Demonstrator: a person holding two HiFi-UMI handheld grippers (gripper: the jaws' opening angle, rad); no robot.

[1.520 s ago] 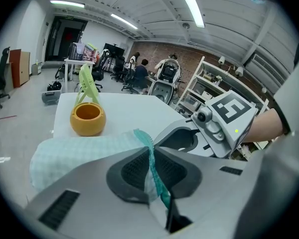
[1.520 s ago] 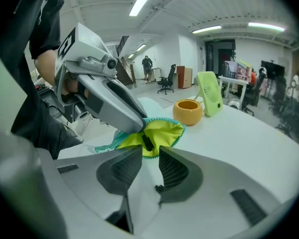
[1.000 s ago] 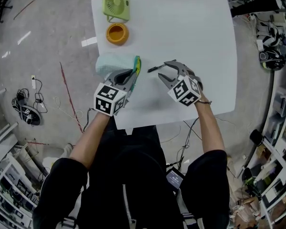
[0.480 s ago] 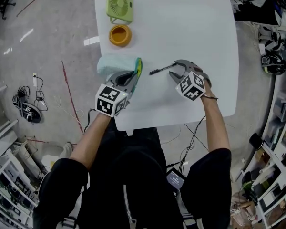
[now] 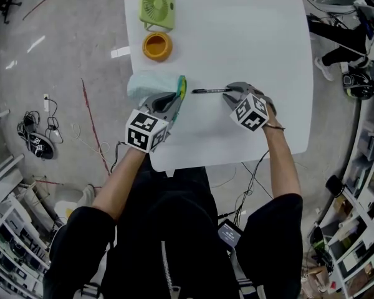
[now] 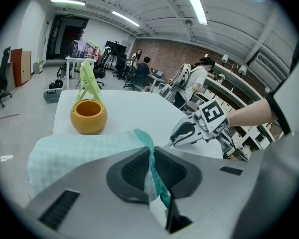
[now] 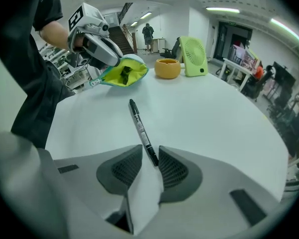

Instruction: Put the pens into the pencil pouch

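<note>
Slim black pen [image 5: 209,91] on smooth white table [image 5: 249,36]; soft checked fabric pouch [image 5: 148,83]

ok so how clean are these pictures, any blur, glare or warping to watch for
Head view: fisheye bows the edges of the white table, light is even, the pen is sharp. Left gripper view: dark round vignette, ceiling strip lights blown out, the pencil pouch up close looks soft. Right gripper view: same vignette and warping, pen crisp, shadows faint.
</note>
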